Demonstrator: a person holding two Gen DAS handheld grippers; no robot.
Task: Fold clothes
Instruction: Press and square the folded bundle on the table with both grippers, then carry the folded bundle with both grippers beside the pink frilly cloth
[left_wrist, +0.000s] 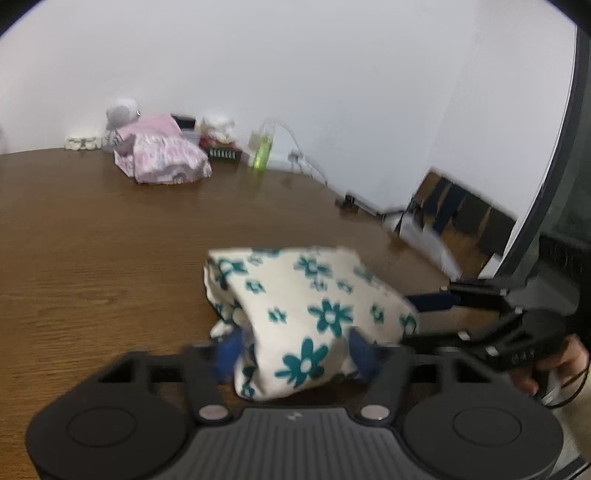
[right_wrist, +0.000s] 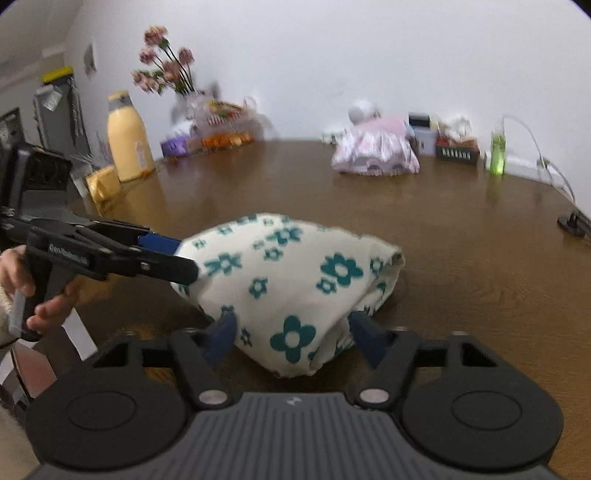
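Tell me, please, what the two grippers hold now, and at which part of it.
Both hold the flowered cloth. The left gripper pinches one bunched near edge, the right gripper the other, and it hangs between them over the table.

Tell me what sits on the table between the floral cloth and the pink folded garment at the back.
Nothing: in the right wrist view, only bare wooden table separates the floral cloth from the pink folded garment.
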